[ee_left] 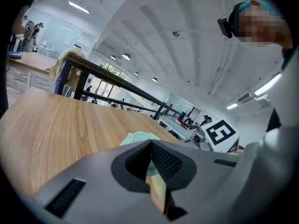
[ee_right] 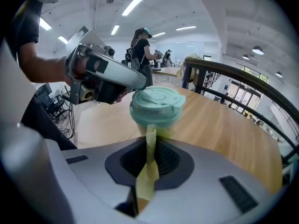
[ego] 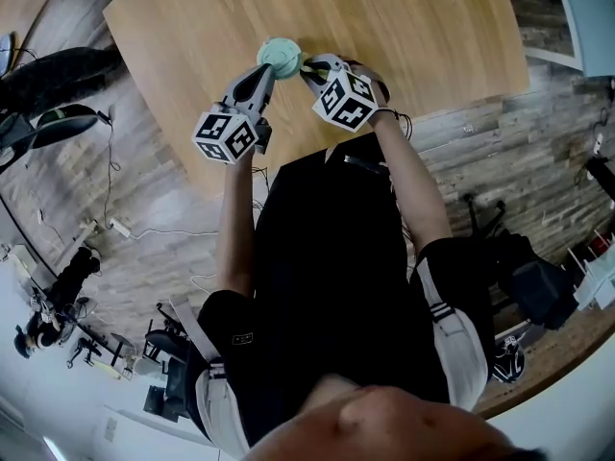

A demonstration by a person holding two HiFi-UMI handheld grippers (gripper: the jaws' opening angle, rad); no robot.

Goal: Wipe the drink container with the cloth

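Head view gives only the mint lid of the drink container [ego: 280, 57] on the table [ego: 413, 27], btwn left tongs [ego: 265, 69] & right tongs [ego: 309, 68]; gripper views add: right clamped on yellow cloth [ee_right: 148, 164] touching container just ahead, left nipped on its pale body.

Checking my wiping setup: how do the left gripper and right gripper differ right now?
The left gripper is shut on the drink container; the right gripper is shut on the yellow cloth. In the head view the left gripper reaches the container from its left, the right gripper from its right. Both meet at the container over the wooden table.
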